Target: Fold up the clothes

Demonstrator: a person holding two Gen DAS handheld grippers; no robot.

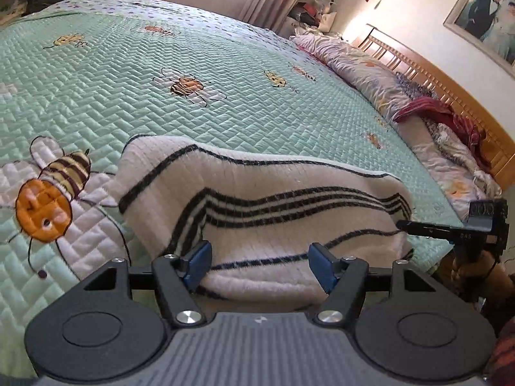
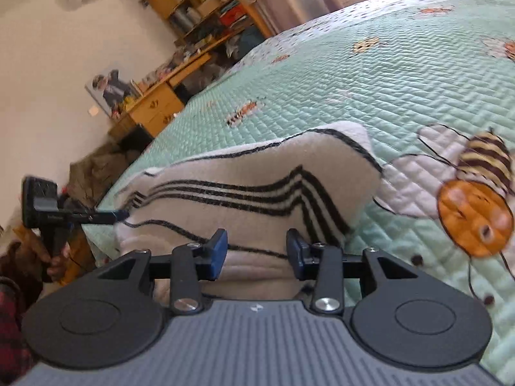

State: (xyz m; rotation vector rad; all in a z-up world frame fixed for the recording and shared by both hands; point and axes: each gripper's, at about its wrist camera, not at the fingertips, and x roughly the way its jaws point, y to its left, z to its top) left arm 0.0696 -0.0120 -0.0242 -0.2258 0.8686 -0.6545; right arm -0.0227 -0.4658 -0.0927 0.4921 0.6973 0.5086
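A folded white knitted garment with black stripes lies on the green quilted bedspread, close to the bed's near edge. My left gripper stands open at the garment's near hem, its blue pads on either side of the cloth without squeezing it. In the right wrist view the same garment fills the middle. My right gripper is open over the hem too, with cloth between its spread pads. Each gripper shows side-on in the other's view: the right gripper and the left gripper, each at an end of the fold.
Rumpled bedding and a red cloth lie along the wooden headboard. A framed picture hangs above it. A wooden desk and cluttered shelves stand past the foot of the bed. A large embroidered bee lies beside the garment.
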